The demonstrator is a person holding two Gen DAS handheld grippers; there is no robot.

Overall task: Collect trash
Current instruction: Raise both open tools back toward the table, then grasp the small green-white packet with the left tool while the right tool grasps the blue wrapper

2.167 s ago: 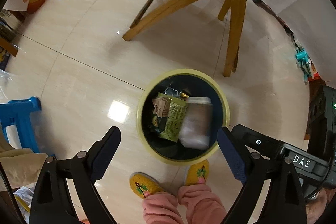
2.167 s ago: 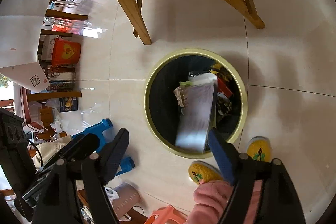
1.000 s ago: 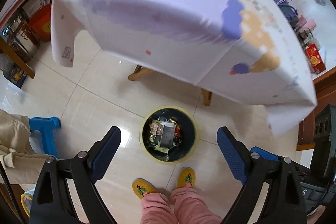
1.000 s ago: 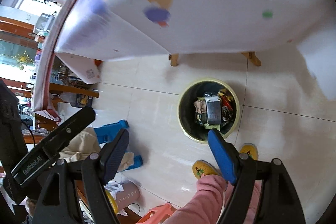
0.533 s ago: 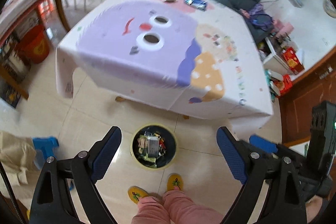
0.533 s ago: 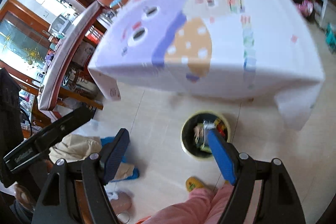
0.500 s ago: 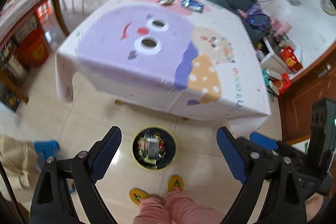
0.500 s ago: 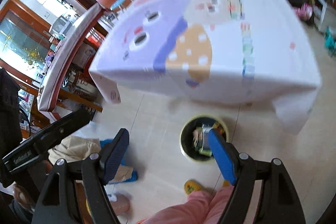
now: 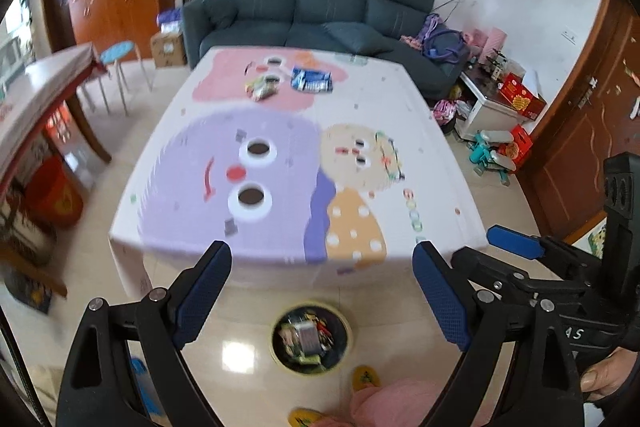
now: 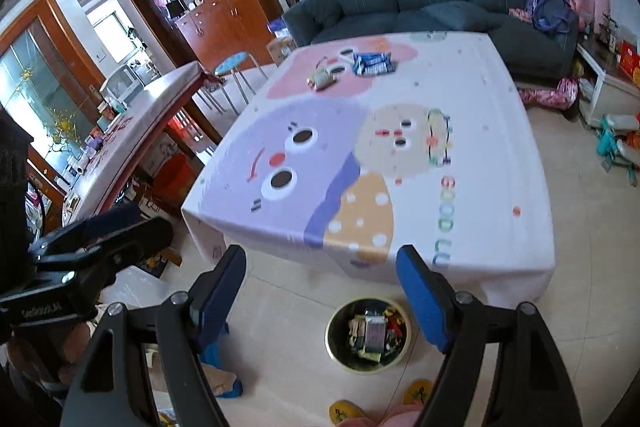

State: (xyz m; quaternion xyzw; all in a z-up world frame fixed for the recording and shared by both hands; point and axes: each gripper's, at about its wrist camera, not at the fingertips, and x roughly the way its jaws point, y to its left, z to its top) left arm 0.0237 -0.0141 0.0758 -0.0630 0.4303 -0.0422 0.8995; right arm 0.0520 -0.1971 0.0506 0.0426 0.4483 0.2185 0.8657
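We hold the left gripper [image 9: 320,291] and right gripper [image 10: 320,291], jaws apart and empty, high above the yellow-rimmed round bin [image 10: 367,337] of trash at the cartoon-print tablecloth's [image 10: 400,163] near edge, probably sighting the blurred blue wrapper [image 10: 373,63] and crumpled greenish packet [image 10: 321,79] lying far across it.

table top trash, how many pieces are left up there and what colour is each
blue wrapper: 1
yellow-green wrapper: 1
total: 2, both at the far end of the table; too blurred to name further. Left gripper and right gripper are open and empty.
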